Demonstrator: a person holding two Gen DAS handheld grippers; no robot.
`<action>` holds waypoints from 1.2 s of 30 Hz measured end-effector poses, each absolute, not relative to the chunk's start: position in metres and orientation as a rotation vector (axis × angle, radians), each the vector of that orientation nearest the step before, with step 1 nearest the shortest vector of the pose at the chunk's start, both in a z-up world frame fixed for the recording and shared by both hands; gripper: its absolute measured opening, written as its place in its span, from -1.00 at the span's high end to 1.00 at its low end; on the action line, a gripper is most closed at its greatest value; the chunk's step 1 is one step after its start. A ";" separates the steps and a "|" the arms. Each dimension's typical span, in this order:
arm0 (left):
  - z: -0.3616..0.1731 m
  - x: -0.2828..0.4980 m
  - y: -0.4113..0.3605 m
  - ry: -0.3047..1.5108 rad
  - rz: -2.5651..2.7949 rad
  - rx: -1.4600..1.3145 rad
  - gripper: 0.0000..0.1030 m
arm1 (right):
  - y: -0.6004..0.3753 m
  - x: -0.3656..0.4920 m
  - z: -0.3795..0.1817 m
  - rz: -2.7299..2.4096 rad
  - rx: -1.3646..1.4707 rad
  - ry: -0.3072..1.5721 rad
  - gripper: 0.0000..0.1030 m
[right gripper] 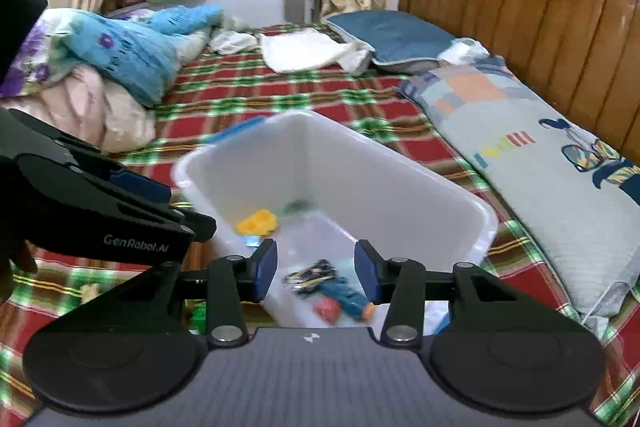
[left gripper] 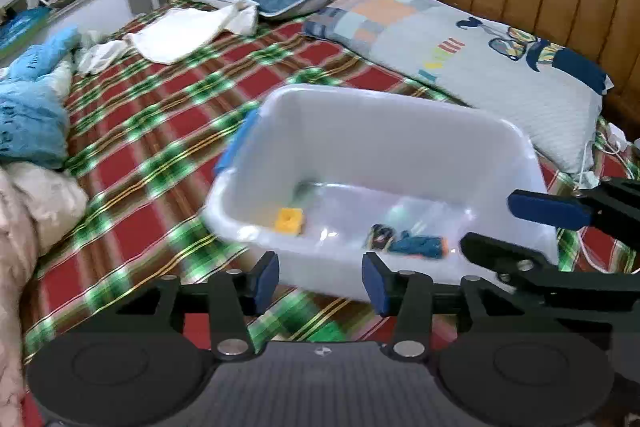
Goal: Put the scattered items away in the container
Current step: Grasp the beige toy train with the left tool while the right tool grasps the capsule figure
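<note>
Fingers point(left gripper: 267, 281) of the left gripper point(left gripper: 320, 281) apart at lower centre of its own view, blue pads bare, nothing between them but the near wall of the translucent white plastic tub point(left gripper: 400, 107) and plaid beyond. Fingers point(right gripper: 267, 269) of the right gripper point(right gripper: 316, 269) likewise parted at lower centre of the right view, nothing clamped, framing the tub's floor. Inside the tub: a yellow block point(left gripper: 289, 221) at its left, a dark striped small item point(left gripper: 380, 235) and a teal toy with an orange tip point(left gripper: 418, 247) toward its right; in the right view also a small red piece point(right gripper: 327, 309) near the lower edge. Tub resting on the red-and-green plaid bedsheet point(left gripper: 160, 131), a patterned long pillow point(left gripper: 500, 67) to its upper right. Blurred throughout.
</note>
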State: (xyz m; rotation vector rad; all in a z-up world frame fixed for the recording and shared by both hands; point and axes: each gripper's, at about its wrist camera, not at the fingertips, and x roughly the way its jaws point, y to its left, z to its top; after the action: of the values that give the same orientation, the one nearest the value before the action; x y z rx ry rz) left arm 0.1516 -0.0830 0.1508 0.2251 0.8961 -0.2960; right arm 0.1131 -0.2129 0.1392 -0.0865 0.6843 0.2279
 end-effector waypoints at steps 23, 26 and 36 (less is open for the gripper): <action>0.097 0.067 0.018 1.053 -0.249 0.205 -0.04 | -0.137 0.067 0.068 0.431 -0.136 0.851 0.04; 0.089 0.064 0.023 1.064 -0.255 0.206 -0.04 | -0.127 0.070 0.056 0.440 -0.158 0.847 0.04; 0.076 0.077 0.044 1.040 -0.245 0.202 -0.04 | -0.088 0.110 0.029 0.432 -0.190 0.845 0.03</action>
State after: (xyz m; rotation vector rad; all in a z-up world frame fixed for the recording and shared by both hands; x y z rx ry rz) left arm 0.0769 0.0440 0.0755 0.2015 1.0405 -0.2447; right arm 0.1104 -0.0885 0.0289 -0.1898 0.8449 0.4323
